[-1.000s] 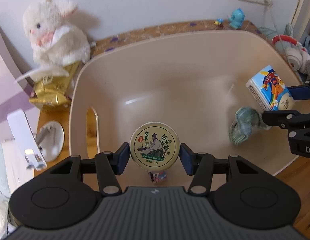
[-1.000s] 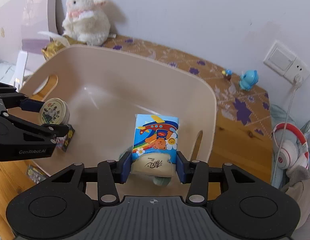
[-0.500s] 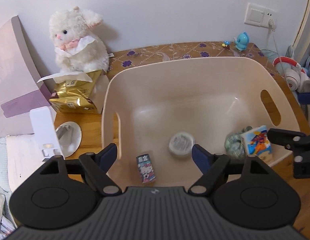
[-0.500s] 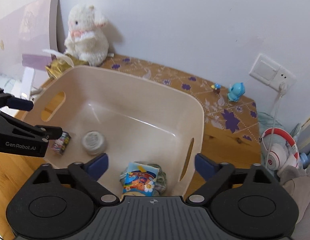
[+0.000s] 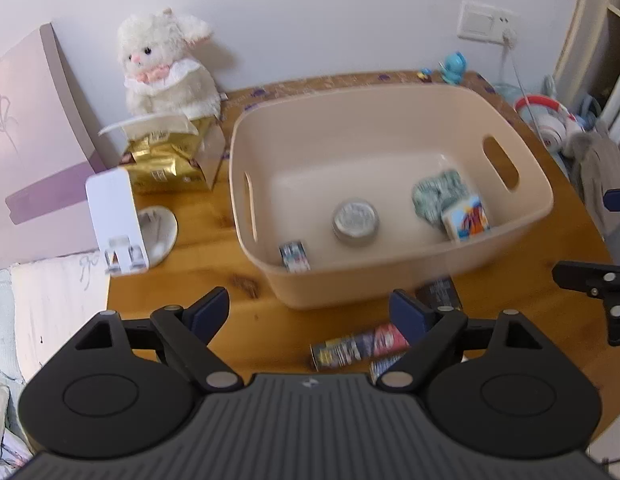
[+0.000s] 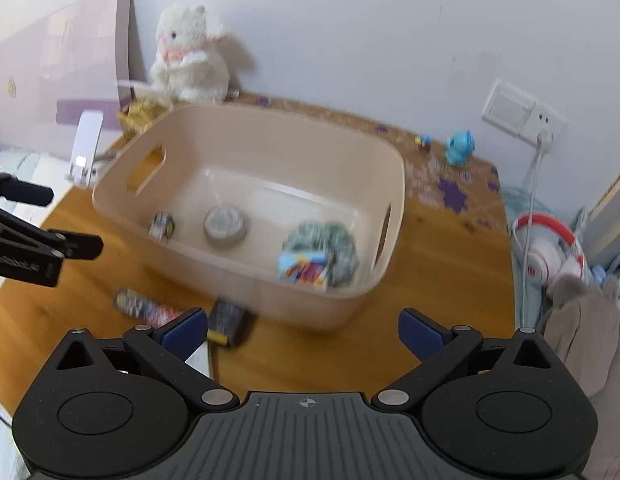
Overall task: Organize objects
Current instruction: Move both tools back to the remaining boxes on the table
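Observation:
A beige tub [image 5: 389, 96] [image 6: 294, 296] stands on the wooden table. In it lie a round tin [image 5: 355, 220] [image 6: 225, 222], a small printed box [image 5: 294, 255] [image 6: 162, 225], a green cloth bundle [image 5: 435, 192] [image 6: 329, 236] and a colourful carton [image 5: 465, 222] [image 6: 306, 270]. My left gripper [image 5: 310, 310] is open and empty, above the table in front of the tub. My right gripper [image 6: 302, 326] is open and empty, near the tub's front right corner. A printed tube [image 5: 357, 347] [image 6: 146, 308] and a dark box [image 5: 437, 292] [image 6: 230, 320] lie on the table in front of the tub.
A white plush rabbit [image 5: 166, 64] sits behind a gold packet [image 5: 162, 160] at the back left. A white stand [image 5: 114, 220] is at the left edge. A blue figurine [image 5: 453, 66] and headphones [image 6: 549, 244] are to the right. A wall socket [image 6: 521, 108] is behind.
Both grippers opened and let go: the tin and the carton now lie in the tub. Both grippers pulled back and up, away from the tub.

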`<control>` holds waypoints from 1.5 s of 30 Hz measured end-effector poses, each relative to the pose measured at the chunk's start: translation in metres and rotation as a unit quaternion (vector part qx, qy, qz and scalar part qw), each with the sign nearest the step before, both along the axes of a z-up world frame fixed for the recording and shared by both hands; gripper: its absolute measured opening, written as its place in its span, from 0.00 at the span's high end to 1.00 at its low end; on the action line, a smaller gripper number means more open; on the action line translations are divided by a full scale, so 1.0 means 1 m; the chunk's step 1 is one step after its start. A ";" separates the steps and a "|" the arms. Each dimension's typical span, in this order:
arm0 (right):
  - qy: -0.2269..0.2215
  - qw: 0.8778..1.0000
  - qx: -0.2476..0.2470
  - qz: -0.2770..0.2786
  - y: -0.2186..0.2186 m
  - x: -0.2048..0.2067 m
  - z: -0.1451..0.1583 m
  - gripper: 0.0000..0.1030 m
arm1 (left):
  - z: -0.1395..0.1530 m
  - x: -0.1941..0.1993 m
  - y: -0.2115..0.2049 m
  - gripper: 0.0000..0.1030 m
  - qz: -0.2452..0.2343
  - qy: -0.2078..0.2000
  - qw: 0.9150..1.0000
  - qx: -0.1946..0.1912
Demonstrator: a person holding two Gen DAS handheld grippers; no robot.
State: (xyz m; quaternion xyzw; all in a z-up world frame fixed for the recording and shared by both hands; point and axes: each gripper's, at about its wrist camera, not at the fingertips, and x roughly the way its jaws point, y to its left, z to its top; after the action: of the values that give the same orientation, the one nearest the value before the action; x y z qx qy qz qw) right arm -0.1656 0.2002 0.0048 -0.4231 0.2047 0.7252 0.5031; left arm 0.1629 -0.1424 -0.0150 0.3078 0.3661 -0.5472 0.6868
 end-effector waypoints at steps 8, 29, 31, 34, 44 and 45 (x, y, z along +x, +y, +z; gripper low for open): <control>-0.013 0.999 -0.044 -0.019 -0.027 0.011 -0.042 0.00 | -0.029 -0.019 0.027 0.14 -0.022 0.014 0.999 0.033; -0.038 0.992 -0.123 -0.003 -0.042 0.001 -0.116 0.00 | -0.101 -0.048 0.018 0.14 -0.020 0.079 0.991 0.102; -0.033 0.991 -0.129 0.001 -0.041 -0.002 -0.121 0.00 | -0.105 -0.047 0.017 0.14 -0.016 0.079 0.991 0.106; -0.029 0.990 -0.135 0.009 -0.038 -0.007 -0.126 0.00 | -0.109 -0.045 0.015 0.14 -0.016 0.078 0.991 0.109; -0.021 0.989 -0.140 0.037 -0.021 -0.028 -0.136 0.00 | -0.118 -0.024 0.011 0.14 -0.016 0.089 0.990 0.112; -0.021 0.989 -0.138 0.039 -0.019 -0.030 -0.136 0.00 | -0.119 -0.022 0.010 0.14 -0.018 0.090 0.989 0.113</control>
State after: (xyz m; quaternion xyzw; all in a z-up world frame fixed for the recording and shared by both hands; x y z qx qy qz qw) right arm -0.1956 0.1810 -0.1309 -0.5112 0.2761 0.7001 0.4151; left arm 0.1409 -0.1322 -0.1337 0.3392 0.4803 -0.5406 0.6017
